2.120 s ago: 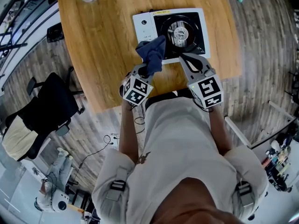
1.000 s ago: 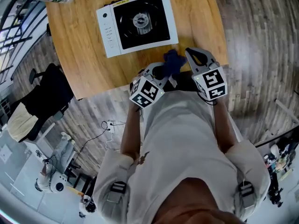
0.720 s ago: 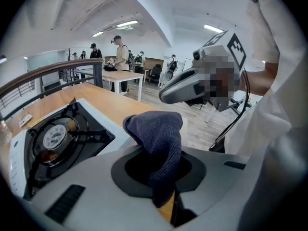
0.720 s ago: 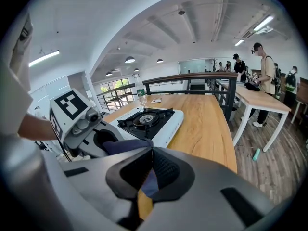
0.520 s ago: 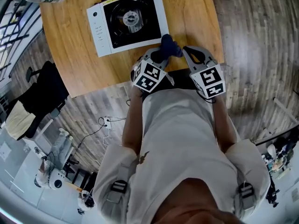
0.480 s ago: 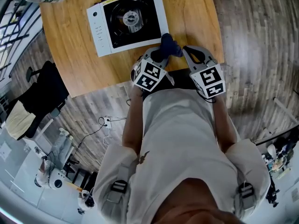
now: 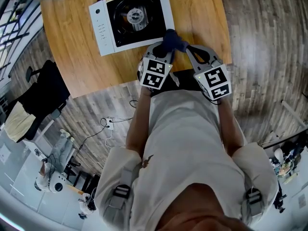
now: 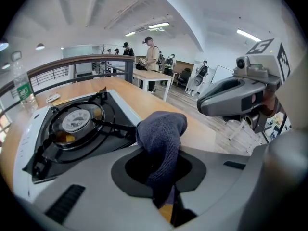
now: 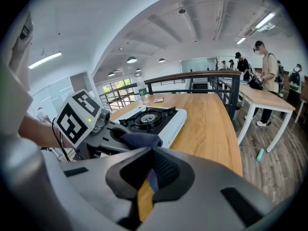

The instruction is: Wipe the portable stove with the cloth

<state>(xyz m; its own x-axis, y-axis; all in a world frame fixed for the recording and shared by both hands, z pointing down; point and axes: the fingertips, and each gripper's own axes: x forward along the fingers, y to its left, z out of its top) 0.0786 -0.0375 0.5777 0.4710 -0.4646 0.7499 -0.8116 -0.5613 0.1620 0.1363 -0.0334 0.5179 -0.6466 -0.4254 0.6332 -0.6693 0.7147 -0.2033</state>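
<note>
Here, the dark blue cloth (image 8: 161, 138) is clamped in the left tongs (image 8: 166, 198), just beside the near edge of the portable stove (image 7: 130, 18) on the tabletop (image 7: 86, 57). The right tongs (image 9: 147, 186) are held together near the cloth.

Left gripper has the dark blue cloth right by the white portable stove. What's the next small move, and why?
Probably ease the left gripper forward and to the left, so the dark blue cloth lands on the white portable stove. Its jaws are clamped on the cloth, which hangs at the stove's near right corner, not yet on the black top. The right gripper is shut and empty beside it.
</note>
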